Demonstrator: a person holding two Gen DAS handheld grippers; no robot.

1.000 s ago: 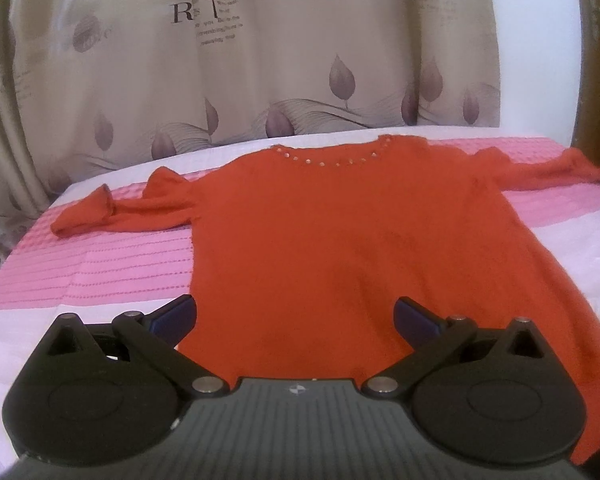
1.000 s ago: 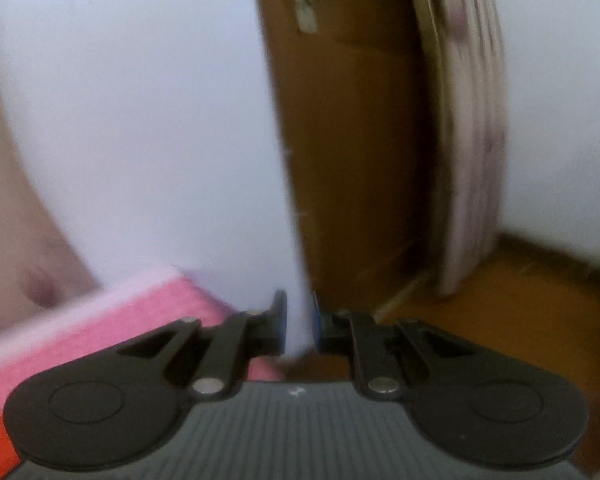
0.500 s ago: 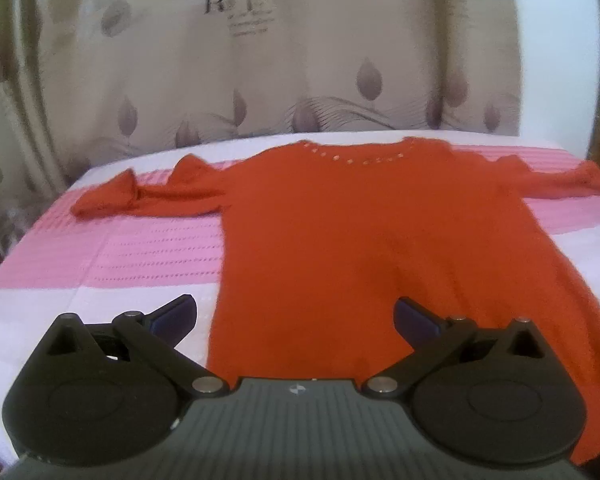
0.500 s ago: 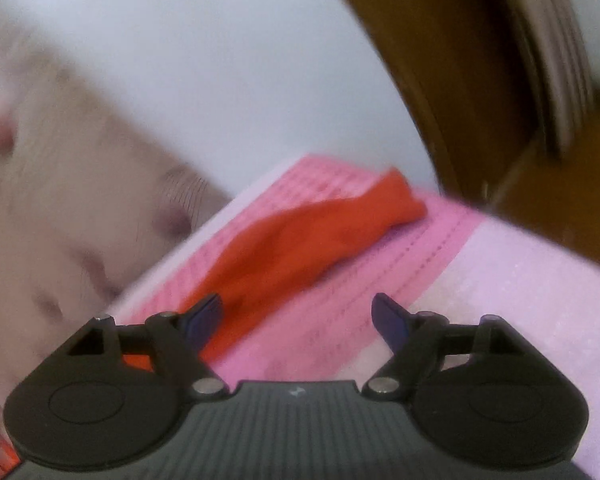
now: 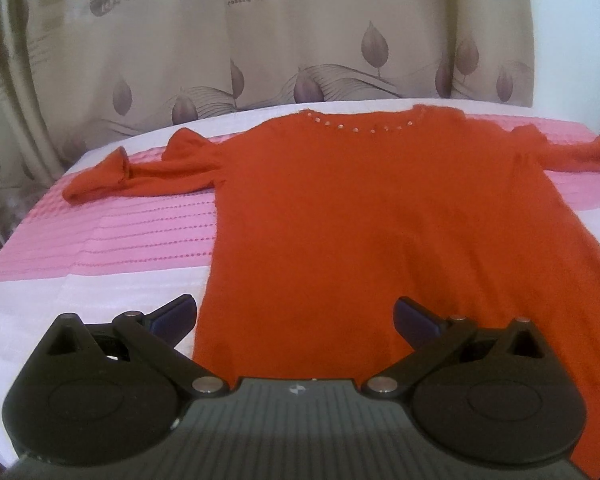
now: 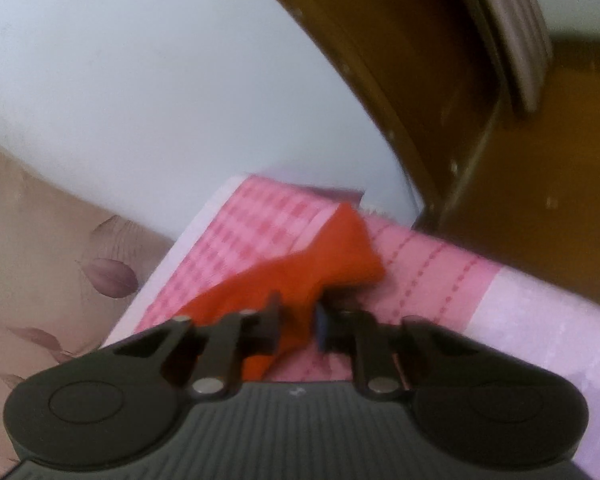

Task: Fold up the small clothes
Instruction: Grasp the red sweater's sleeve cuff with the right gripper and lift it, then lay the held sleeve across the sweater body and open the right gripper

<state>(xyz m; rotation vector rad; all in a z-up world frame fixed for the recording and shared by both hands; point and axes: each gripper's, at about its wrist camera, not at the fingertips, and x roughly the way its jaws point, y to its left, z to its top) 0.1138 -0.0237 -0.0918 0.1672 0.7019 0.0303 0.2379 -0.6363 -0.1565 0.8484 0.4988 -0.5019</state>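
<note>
While left gripper [image 5: 294, 318] gapes over sweater [image 5: 380, 216] hem, only our right gripper [image 6: 299, 326] view shows sleeve [image 6: 300, 276] pinched nr bed edge [image 6: 540, 320].

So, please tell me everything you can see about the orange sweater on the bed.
The orange sweater looks like soft knit, with small pale studs along its round neckline. It lies flat and unfolded on the pink and white bed cover, neckline toward the curtain, both long sleeves spread sideways. The right gripper is shut on the right sleeve near its cuff. The left gripper hangs open over the hem without touching it.
</note>
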